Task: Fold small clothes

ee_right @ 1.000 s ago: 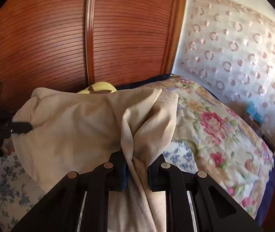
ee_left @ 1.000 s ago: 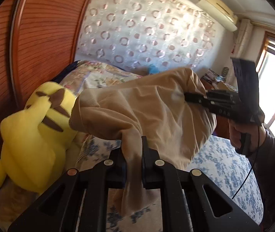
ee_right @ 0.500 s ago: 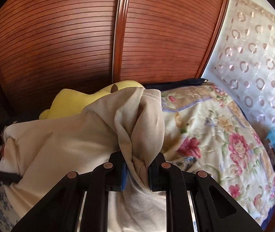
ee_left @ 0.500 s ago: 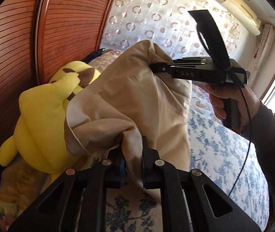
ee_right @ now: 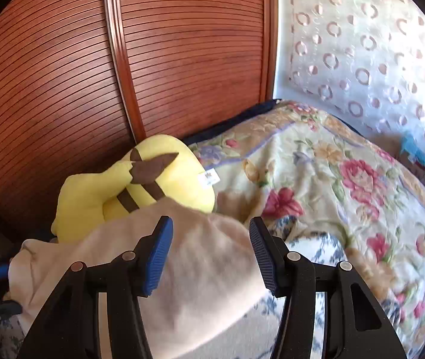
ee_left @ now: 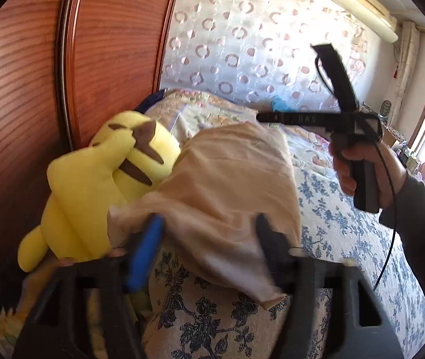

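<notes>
Here the left tongs (ee_left: 209, 227) and right tongs (ee_right: 211, 233) both stand apart, their jaws having just been opening off the beige garment (ee_left: 230, 179), which lies between them unpinched, slumped on the blue-flowered bedsheet (ee_left: 341, 227). Just beyond, touching its far edge, a yellow plush toy (ee_right: 152, 185) leans against the wooden wardrobe door (ee_right: 182, 53).

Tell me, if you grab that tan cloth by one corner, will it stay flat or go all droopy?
Probably droopy. The tan cloth lies in soft rounded humps on the bed and sags over its edge, so it looks floppy. It seems thin and light, too. It might slide a little, since nothing pins it.
</notes>
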The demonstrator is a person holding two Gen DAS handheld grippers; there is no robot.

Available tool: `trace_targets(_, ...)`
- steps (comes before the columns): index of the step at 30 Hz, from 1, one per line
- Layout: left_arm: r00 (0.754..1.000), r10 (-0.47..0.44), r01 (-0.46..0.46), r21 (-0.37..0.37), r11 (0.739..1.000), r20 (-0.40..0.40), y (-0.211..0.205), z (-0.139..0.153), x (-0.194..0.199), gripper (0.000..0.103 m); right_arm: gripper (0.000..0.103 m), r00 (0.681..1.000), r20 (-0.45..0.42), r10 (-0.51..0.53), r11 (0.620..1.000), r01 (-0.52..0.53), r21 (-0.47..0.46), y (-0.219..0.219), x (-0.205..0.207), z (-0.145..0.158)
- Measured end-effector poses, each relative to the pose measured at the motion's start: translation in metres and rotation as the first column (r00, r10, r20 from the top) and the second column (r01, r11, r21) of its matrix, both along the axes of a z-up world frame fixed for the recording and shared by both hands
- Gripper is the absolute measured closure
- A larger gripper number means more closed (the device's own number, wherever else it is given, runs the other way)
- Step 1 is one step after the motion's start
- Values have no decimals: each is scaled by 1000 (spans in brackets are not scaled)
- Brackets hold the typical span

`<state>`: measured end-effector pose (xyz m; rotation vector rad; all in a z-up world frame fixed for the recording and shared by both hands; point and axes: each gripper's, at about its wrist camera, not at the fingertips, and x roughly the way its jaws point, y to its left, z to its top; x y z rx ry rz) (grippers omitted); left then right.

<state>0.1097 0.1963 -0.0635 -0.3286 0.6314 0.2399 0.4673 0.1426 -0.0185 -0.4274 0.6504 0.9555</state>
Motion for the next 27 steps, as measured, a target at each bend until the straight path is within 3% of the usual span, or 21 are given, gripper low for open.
trace_targets(12,998,-34,29,123,992,45,-25,34,-14,22,48,994,25,-111,988,108,109,-100,-98,28)
trace_targets(17,993,-99,90,121,989,70,-48,47,-18,22,47,983,41,-178,975,170,141,-156,-152,38)
trace_targets(25,973,-208,190,159,969,104,-98,65,-27,22,26,958,104,-267,953,246,179,-226,-245,55)
trace_targets(27,966,-236,216,173,961,104,-111,68,-31,22,17,951,111,-289,944,264,197,-241,-266,58)
